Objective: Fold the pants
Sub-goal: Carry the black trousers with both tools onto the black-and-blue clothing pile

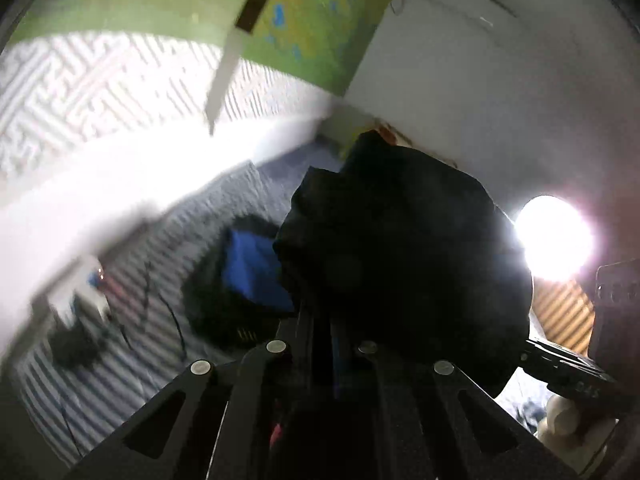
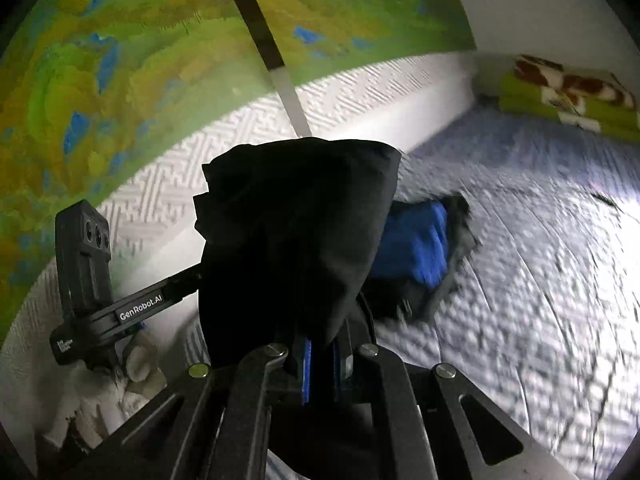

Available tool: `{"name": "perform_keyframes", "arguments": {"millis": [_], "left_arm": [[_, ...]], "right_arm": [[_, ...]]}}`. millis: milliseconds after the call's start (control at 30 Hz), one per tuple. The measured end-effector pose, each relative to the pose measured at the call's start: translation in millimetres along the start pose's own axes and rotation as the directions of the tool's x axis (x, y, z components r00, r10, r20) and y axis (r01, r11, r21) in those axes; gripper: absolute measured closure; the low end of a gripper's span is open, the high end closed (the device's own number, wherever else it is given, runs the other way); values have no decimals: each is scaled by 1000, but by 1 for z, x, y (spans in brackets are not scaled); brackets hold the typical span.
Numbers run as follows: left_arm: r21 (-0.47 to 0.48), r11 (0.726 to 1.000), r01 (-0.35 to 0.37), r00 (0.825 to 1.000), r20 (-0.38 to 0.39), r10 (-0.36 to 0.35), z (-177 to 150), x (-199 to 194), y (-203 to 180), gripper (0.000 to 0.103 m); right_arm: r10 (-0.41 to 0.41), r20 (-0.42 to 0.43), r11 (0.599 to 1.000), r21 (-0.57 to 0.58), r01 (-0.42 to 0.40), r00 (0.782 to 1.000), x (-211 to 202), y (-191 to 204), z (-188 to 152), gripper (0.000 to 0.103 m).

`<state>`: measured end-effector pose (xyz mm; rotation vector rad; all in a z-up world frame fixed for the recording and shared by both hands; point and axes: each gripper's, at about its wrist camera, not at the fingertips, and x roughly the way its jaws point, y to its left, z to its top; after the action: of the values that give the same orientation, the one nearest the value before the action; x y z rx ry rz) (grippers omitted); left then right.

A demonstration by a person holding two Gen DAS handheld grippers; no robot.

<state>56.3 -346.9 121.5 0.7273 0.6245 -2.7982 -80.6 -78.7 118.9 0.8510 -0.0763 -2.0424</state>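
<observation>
The black pants hang bunched over my left gripper, which is shut on the cloth; the fabric hides its fingertips. In the right wrist view the same black pants drape over my right gripper, shut on a fold, with its blue-edged pads close together under the cloth. Both grippers are held up above the bed, side by side. The left gripper's body and a white-gloved hand show at the left of the right wrist view.
A blue and dark garment pile lies on the grey-blue textured bedspread. A white patterned wall runs behind the bed. A green pillow sits far right, a bright lamp glares, and small dark items with cables lie on the bed.
</observation>
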Motion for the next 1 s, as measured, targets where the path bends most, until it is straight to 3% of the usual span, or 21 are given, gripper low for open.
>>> {"name": "perform_keyframes", "arguments": {"millis": [167, 333, 500, 567, 633, 700, 767, 833, 1000], "left_arm": [[40, 998, -53, 998, 37, 52, 64, 35, 18, 98], [44, 995, -95, 995, -18, 96, 93, 118, 34, 98], [25, 992, -123, 984, -130, 125, 85, 209, 53, 97], [19, 988, -151, 972, -179, 152, 81, 235, 61, 91], [-4, 984, -179, 956, -235, 173, 75, 255, 68, 89], [-4, 978, -208, 955, -217, 202, 78, 253, 72, 90], [21, 979, -200, 962, -183, 201, 74, 237, 66, 91], [46, 973, -227, 959, -161, 231, 74, 221, 65, 91], [69, 982, -178, 967, -172, 188, 64, 197, 50, 91]], "right_arm": [[47, 37, 999, -16, -46, 998, 44, -11, 56, 97], [27, 15, 999, 39, -28, 1000, 110, -57, 84, 97], [-68, -33, 994, 86, 70, 997, 175, -110, 89, 97], [-123, -95, 989, 76, 130, 988, 200, -128, 89, 86], [-227, -135, 969, 64, 237, 964, 211, -142, 86, 75], [-263, -112, 957, 96, 274, 958, 200, -152, 82, 72], [-219, -82, 958, 172, 230, 972, 179, -166, 76, 57], [-198, -47, 953, 222, 204, 979, 154, -173, 61, 54], [-89, -134, 960, 254, 121, 987, 139, -167, 18, 54]]}}
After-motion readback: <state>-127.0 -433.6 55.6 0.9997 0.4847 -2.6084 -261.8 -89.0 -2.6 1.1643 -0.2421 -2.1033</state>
